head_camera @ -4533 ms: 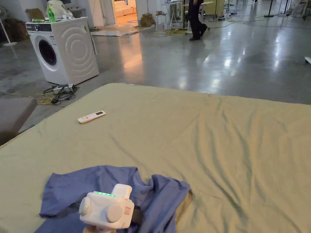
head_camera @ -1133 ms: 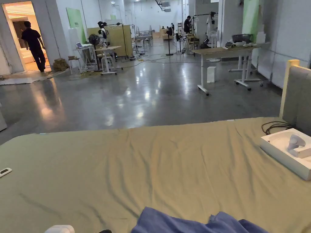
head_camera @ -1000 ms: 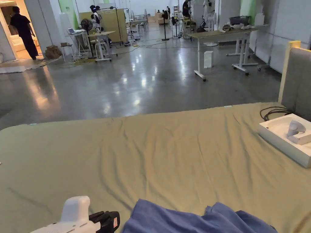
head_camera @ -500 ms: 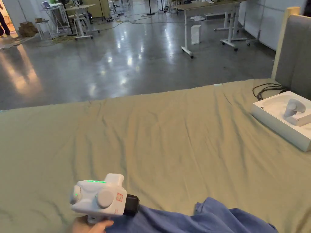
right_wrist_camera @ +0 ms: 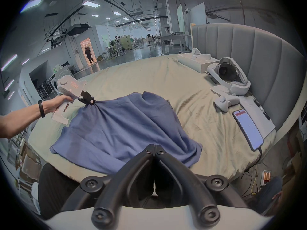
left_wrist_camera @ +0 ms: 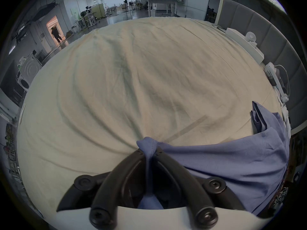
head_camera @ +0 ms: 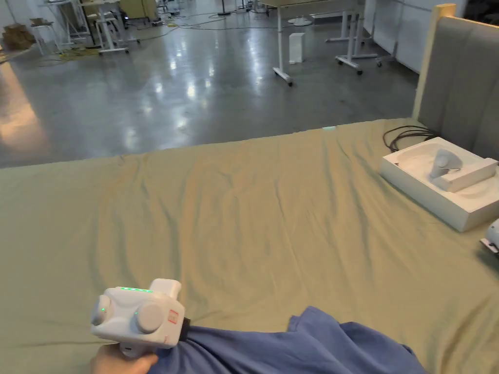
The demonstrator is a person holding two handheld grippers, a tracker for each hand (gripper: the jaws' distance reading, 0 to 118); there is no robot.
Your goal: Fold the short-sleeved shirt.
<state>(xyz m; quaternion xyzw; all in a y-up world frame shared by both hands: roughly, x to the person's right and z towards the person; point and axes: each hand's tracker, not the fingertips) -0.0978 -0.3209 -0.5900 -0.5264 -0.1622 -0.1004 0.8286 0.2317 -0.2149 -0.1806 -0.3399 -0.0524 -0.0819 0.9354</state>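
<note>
The left gripper (left_wrist_camera: pixel 150 152) has its jaws closed on a bunched hem or corner of the shirt (left_wrist_camera: pixel 232 164); the cloth is pinched between both tips and runs back down between the jaws. In the right gripper view that same gripper (right_wrist_camera: pixel 90 102) is held up off the bed (right_wrist_camera: pixel 199 117) by a hand (right_wrist_camera: pixel 58 103), and the blue cloth fans out from its tips in taut pleats. In the head view it (head_camera: pixel 182 331) sits at the near edge with the shirt (head_camera: pixel 302 348) trailing away to its right.

The right gripper (right_wrist_camera: pixel 154 149) has its jaws pressed together with nothing between them. It hovers over the near hem of the shirt (right_wrist_camera: pixel 126 130), apart from the cloth as far as I can tell.

The shirt lies on the bed between the two grippers, mostly opened out but rumpled, with a ridge of loose folds on the side away from the left gripper. Beyond the right gripper, near the headboard, are a phone (right_wrist_camera: pixel 247 129), a headset (right_wrist_camera: pixel 230 75) and a white box (right_wrist_camera: pixel 196 62), all clear of the shirt.

By my reading the task is at its start: the shirt is being pulled out flat, and no fold is made yet. Left to do are the smoothing, turning in the sleeves and sides, and the final folds.
</note>
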